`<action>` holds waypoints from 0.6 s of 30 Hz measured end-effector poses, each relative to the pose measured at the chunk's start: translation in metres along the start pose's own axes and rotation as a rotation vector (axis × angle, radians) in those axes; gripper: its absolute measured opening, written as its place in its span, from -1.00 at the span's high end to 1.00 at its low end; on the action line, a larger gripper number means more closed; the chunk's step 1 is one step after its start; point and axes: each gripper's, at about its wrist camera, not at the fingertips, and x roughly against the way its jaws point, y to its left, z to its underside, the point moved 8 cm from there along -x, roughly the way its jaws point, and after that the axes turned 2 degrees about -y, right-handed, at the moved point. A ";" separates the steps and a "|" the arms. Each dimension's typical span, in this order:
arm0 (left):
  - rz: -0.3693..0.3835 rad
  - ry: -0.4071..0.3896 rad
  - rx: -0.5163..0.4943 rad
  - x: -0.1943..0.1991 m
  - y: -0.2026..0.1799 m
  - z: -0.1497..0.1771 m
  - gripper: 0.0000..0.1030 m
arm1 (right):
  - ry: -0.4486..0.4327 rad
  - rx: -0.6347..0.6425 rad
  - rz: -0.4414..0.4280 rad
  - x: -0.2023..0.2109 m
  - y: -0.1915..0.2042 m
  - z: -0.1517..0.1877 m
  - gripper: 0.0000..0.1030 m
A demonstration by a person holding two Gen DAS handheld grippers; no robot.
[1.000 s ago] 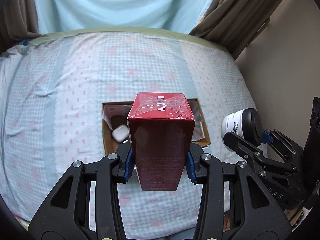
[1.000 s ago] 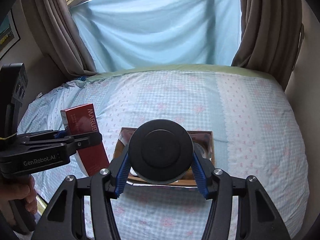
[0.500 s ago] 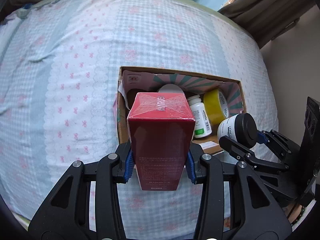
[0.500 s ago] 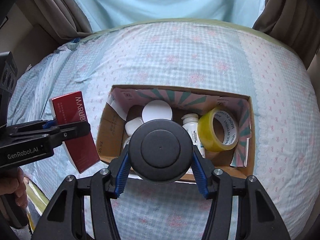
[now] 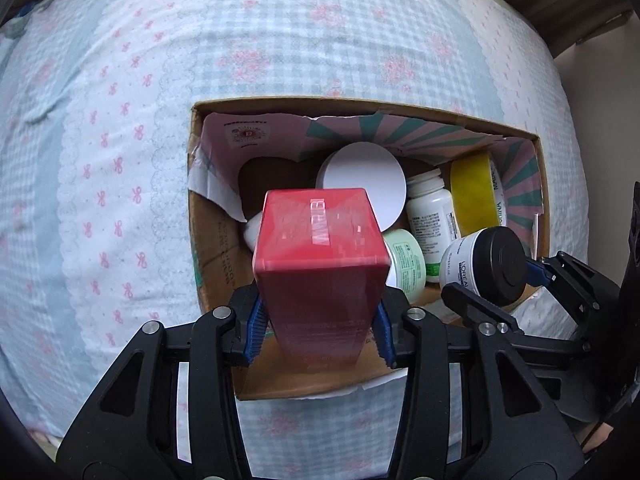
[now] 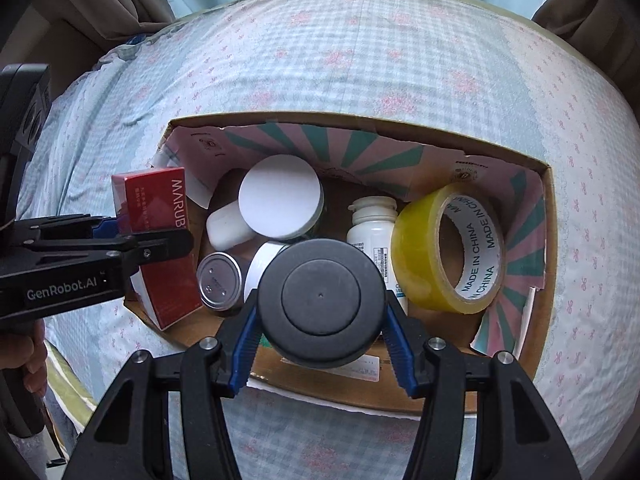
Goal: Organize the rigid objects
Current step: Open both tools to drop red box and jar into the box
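Checked blue-and-white bedding with pink bows [image 6: 400, 60] covers the bed, and an open cardboard box [image 6: 550, 264] with a pink and green lining sits on it. Inside the box stand a wide roll of yellow tape [image 6: 448, 248] at the right end, a white-lidded jar [image 6: 280, 202], a white pill bottle [image 6: 374, 226], a small silver tin [image 6: 220, 280] and a little white case [image 6: 226, 226], all crowded together.

Over the box's left end, the left gripper [image 5: 320, 328] has a red carton [image 5: 320, 256] marked MARUBI between its blue pads; its jaws are opening, and in the left wrist view a thin gap shows on each side of the carton, though blur makes it hard to say that the pads have quite let go. The carton's lower end reaches down inside the box.

Over the box's near middle, the right gripper [image 6: 320, 344] is clamped on a white jar with a black lid [image 6: 322, 304], blue pads pressing both sides, and holds it above the other contents.
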 end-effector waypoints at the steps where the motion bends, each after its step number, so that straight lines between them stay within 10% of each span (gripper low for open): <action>1: 0.005 -0.006 -0.013 0.002 -0.004 -0.002 -0.35 | 0.009 0.010 0.003 -0.003 0.000 0.000 -0.03; 2: 0.003 -0.015 -0.024 0.005 -0.006 -0.004 -0.95 | 0.027 0.023 -0.009 -0.006 0.001 0.002 -0.21; 4: 0.001 -0.041 -0.044 0.010 -0.010 -0.008 -1.00 | 0.045 0.057 -0.040 -0.009 0.004 0.005 -0.99; 18: -0.008 -0.060 -0.038 0.032 -0.009 0.001 -1.00 | -0.030 0.022 0.022 0.017 -0.018 0.016 -1.00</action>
